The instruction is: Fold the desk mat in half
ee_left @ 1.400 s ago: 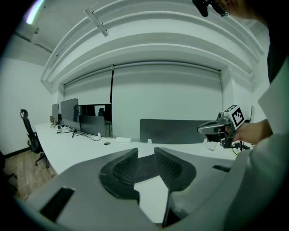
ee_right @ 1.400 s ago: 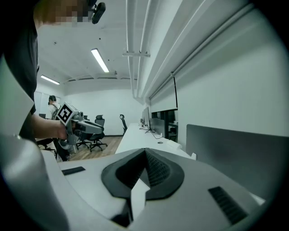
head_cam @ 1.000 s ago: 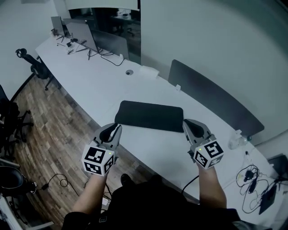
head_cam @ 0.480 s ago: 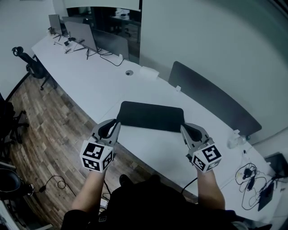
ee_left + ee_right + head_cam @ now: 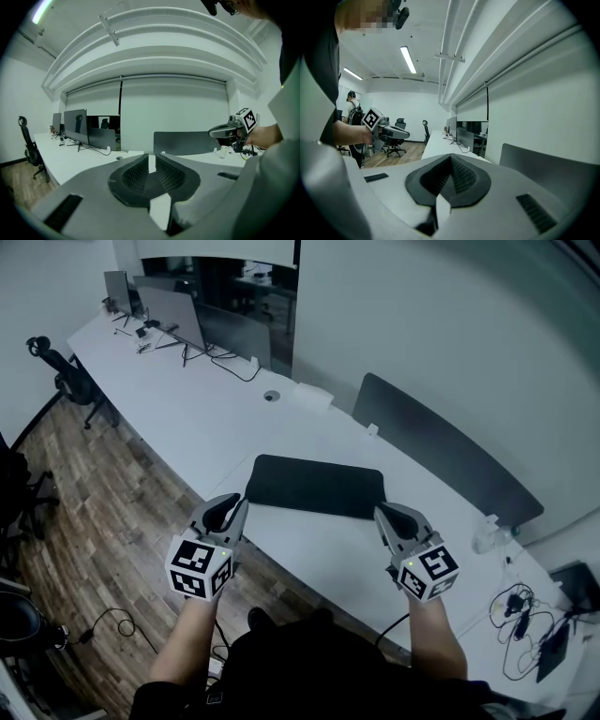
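- Head view: the desk mat [image 5: 316, 486] lies flat as a dark rectangle on the white tabletop [image 5: 309, 554], lengthwise across in front of the person. Its outline and place match a second ago.
- Head view: what changes is small. The left hand-held gripper [image 5: 242, 505] and the right hand-held gripper [image 5: 380, 512] both ease a little back toward the person. Their tips are now near the mat's two near corners, and neither seems to touch the mat.
- Left gripper view: the left hand-held gripper [image 5: 152, 157] is released. Its ribbed pads [image 5: 136, 174] stand a narrow slit apart with only pale tabletop [image 5: 79, 161] showing through. The right hand-held gripper [image 5: 213, 133] hovers off to the side at the same height.
- Right gripper view: the right hand-held gripper [image 5: 450, 157] is clenched on nothing, its pads meeting. The left hand-held gripper [image 5: 407, 135] shows across from it, and the mat itself is hidden below the jaws.
- For the task, I judge that nothing grips the mat, so this drift folds nothing. From where I stand I cannot tell whether the rectangle is one layer or already doubled. The scene fits hands lining up on the corners as well as hands backing off a finished fold.
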